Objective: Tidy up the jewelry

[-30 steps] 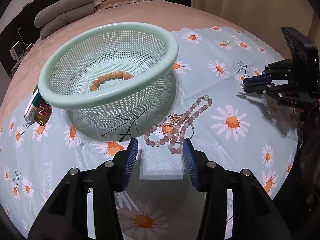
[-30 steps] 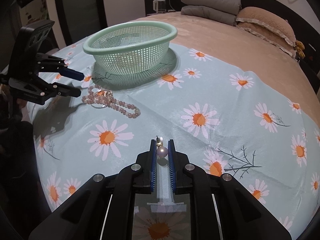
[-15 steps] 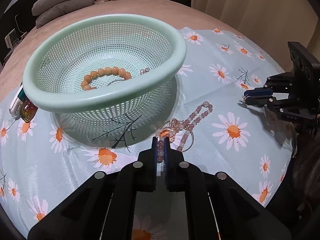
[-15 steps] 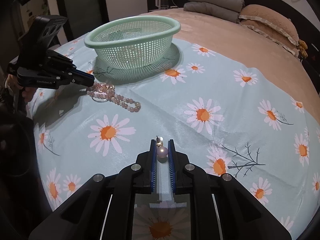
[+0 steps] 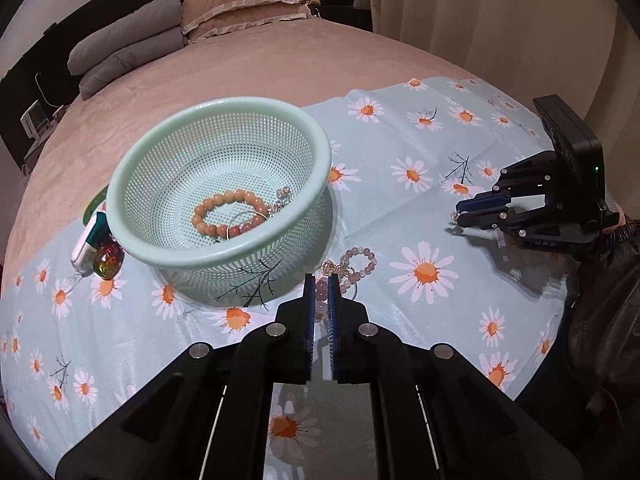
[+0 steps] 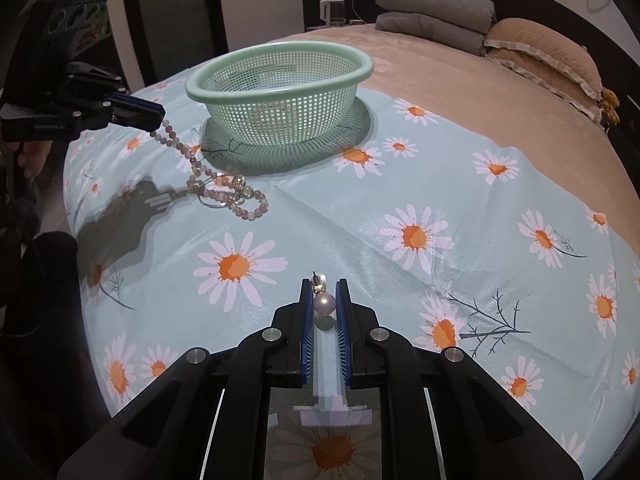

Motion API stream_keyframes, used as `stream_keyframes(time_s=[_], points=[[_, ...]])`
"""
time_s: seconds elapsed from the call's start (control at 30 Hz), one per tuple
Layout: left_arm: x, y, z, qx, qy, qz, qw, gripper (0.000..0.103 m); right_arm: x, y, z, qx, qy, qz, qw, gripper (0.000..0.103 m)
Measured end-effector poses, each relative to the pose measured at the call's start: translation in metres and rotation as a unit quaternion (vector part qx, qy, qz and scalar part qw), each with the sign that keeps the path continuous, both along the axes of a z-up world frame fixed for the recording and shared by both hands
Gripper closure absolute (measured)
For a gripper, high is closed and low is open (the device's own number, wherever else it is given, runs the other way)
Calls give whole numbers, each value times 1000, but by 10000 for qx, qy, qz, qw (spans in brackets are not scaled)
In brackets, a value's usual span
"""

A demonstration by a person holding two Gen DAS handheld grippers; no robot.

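My left gripper (image 5: pixel 320 280) is shut on a pink bead necklace (image 5: pixel 358 264), one end raised off the cloth while the rest trails down onto it. In the right wrist view the necklace (image 6: pixel 224 192) hangs from the left gripper (image 6: pixel 158 114) beside the green mesh basket (image 6: pixel 280 92). The basket (image 5: pixel 132 176) holds an orange bead bracelet (image 5: pixel 228 216) and a small sparkly piece (image 5: pixel 282 196). My right gripper (image 6: pixel 324 284) is shut on a pearl earring (image 6: pixel 324 303) just above the daisy cloth; it shows at the right (image 5: pixel 456 216) in the left wrist view.
A small bottle (image 5: pixel 86 248) and an amber glass piece (image 5: pixel 107 262) lie left of the basket. The daisy-print cloth (image 6: pixel 440 184) covers the near part of a tan bed; pillows (image 5: pixel 240 4) and folded grey blankets (image 6: pixel 432 12) lie at the head.
My left gripper closed its jaws on the pink bead necklace and rose, lifting one end off the cloth. The right gripper stayed still with the pearl earring.
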State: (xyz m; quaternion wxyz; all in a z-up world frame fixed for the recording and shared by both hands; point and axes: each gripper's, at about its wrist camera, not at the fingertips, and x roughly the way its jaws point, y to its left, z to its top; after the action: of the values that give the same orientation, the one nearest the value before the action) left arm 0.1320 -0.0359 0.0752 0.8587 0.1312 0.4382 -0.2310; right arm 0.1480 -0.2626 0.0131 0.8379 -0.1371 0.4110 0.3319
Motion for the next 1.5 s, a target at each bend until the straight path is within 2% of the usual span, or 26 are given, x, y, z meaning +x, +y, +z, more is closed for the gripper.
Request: stream_keyframes(time_s=[0.23,0.47,0.57,0.73,0.9,1.03,1.2,1.33,1.5], points=[[-9,-5,42,108,-319,-39,9994,97,-7,-2,8,104,-97,17,9999,92],[-9,-10,89,253,-686,-45,9973,97,-6,4,5,117,-14,112,9999,92],[-9,-8,106,271,-805,-13,9964,97,-6,5,10,265,-4,127,9996,92],[-4,-2,125,309,-964,16,9949,96,-6,9,33,556,-133,260,9980,92],[6,9,141,236,-1148,49,9931,96,6,25,67,442,-425,427,9972,92],[21,19,149,243,-1251,83,9918,96,23,41,102,352,-734,574,9950,92],[44,29,155,322,-1345,17,9904,96,43,66,130,78,-1022,758,9918,92],[63,39,149,267,-1330,34,9908,96,62,89,129,-154,-1013,914,9905,92],[81,55,118,106,-1057,126,9943,96,83,116,106,-422,-759,1206,9889,92]])
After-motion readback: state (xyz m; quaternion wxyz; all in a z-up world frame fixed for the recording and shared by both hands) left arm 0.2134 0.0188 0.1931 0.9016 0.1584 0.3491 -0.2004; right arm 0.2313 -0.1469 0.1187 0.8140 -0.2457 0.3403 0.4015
